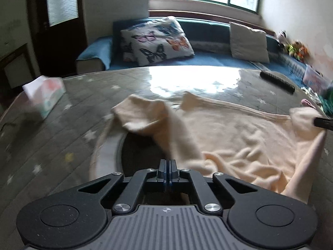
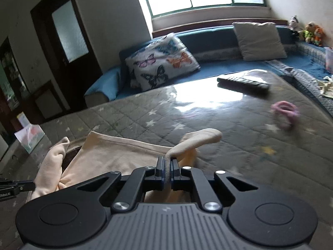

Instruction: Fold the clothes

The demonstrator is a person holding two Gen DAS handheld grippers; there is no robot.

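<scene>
A cream garment [image 1: 239, 137] lies spread on a grey star-patterned table [image 1: 62, 141], ahead of both grippers. The left gripper [image 1: 168, 164] has its jaws pressed together at the cloth's near edge — whether fabric is caught between them cannot be told. The right gripper [image 2: 167, 162] pinches a fold of the garment between narrow jaws — cloth rises just beyond them.

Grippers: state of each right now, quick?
Left gripper: shut on the cream garment.
Right gripper: shut on the same cream garment, pinching a fold of it.
</scene>
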